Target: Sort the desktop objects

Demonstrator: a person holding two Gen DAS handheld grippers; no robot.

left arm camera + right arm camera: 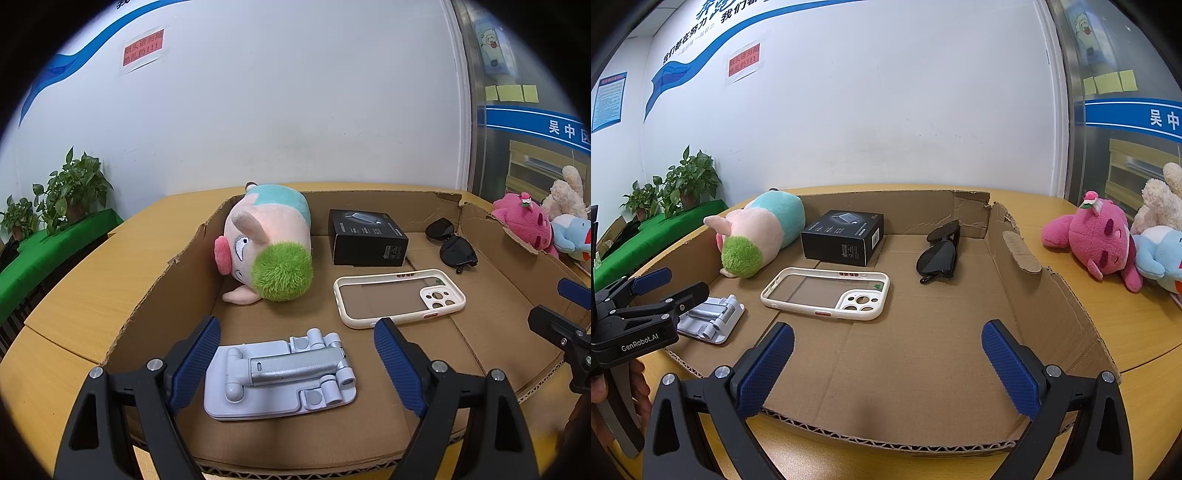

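A wooden desk [1108,321] fills the lower half of both views, and on it lies a shallow cardboard tray [1027,258] with torn walls. Inside the tray, at the upper left of the right wrist view, a plush pig [764,229] with a green snout lies on its side against the left wall. Just right of it stands a black box [842,238], and further right, well apart, a pair of black sunglasses [940,254] lies folded. In front of the box a cream phone case [827,293] lies flat (camera cut-out toward the right). A folded grey phone stand [280,373] lies at the lower centre of the left wrist view, between the spread fingers of the left gripper [295,365], whose pads stand clear of it, released. The right gripper [888,367] hangs wide open over bare cardboard at the near edge, grasping nothing. Outside the tray, at the right of the frame, a pink plush [1097,240] lies on the desk.
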